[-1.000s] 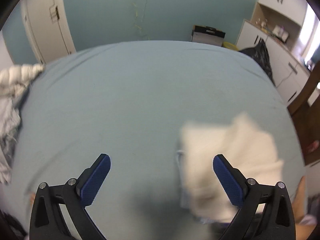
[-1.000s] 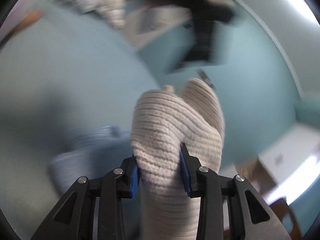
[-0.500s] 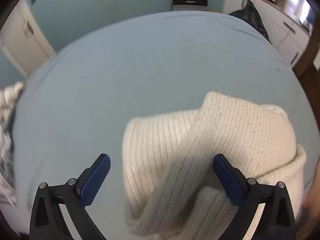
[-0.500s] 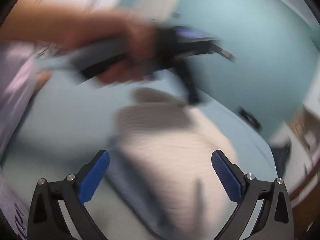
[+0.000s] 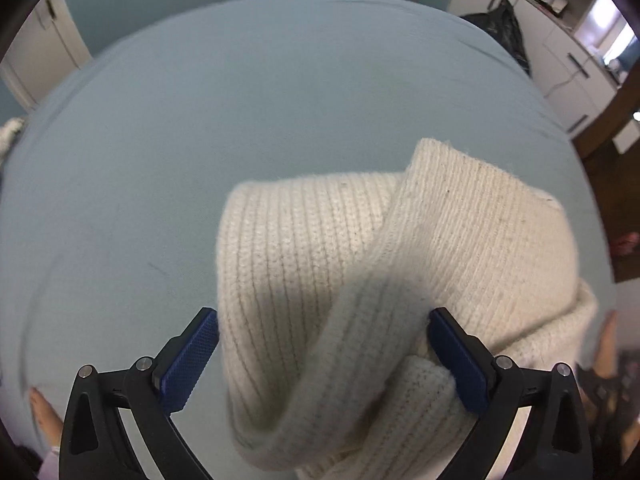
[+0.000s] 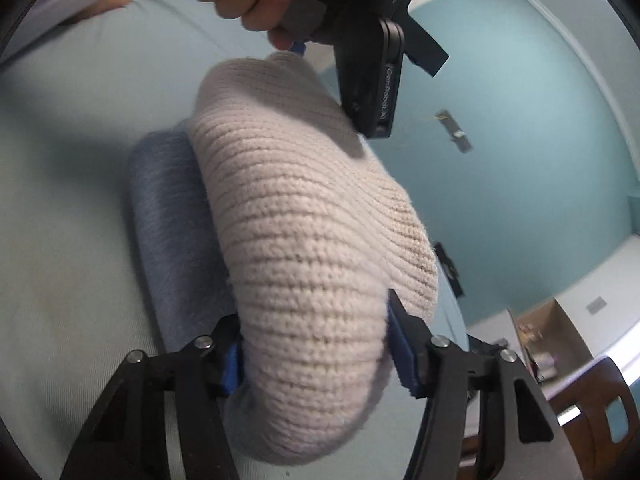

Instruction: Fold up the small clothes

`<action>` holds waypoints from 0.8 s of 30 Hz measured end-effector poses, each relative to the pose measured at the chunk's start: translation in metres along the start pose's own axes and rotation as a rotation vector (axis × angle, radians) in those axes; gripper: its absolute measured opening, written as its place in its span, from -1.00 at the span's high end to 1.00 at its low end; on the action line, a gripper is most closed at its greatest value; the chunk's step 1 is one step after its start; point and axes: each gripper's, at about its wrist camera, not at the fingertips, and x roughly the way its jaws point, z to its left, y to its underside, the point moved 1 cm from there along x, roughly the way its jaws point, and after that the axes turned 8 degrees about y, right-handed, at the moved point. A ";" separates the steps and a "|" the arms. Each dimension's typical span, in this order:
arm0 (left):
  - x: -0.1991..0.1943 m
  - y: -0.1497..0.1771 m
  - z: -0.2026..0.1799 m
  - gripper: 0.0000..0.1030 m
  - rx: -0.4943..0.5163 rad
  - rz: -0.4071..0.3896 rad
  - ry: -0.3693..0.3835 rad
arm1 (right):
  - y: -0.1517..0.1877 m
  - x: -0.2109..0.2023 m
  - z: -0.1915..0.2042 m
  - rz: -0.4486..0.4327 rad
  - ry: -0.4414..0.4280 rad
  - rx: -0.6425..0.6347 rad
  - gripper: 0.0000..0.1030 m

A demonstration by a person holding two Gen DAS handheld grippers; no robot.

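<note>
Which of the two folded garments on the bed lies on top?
The cream ribbed knit; it rests on the fuzzy blue garment, which peeks out flat beneath it on the sheet, on the picture's left.

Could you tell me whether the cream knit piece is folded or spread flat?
Folded: the cream knit piece shows one ribbed layer doubled diagonally over another on the bed sheet.

Your left wrist camera is looking steeply down along its fingers, very close over the cream knit garment (image 5: 400,280) filling the lower right of the frame, blue bed sheet (image 5: 200,140) beyond. Your right wrist camera is facing more level, equally close, across the same garment (image 6: 304,240) toward the left gripper (image 6: 368,72) at upper centre. Both views are sharing garment and sheet.
</note>
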 end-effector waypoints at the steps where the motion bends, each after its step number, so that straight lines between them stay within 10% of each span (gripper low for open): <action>1: -0.004 -0.003 0.000 -1.00 -0.001 0.016 0.020 | 0.003 -0.003 -0.005 0.000 -0.026 0.017 -0.06; 10: -0.035 -0.016 -0.018 -1.00 0.182 -0.105 -0.136 | -0.023 0.001 -0.064 0.202 -0.330 0.484 -0.22; 16: -0.005 -0.002 -0.008 -1.00 0.130 -0.041 -0.067 | -0.029 -0.017 -0.041 0.152 -0.405 0.230 -0.23; 19: -0.003 -0.001 0.011 -1.00 0.098 -0.043 -0.038 | -0.042 -0.040 -0.060 0.110 -0.508 0.349 -0.23; 24: -0.005 -0.008 0.014 -1.00 0.111 -0.050 -0.055 | -0.057 -0.012 -0.116 0.142 -0.387 0.705 -0.98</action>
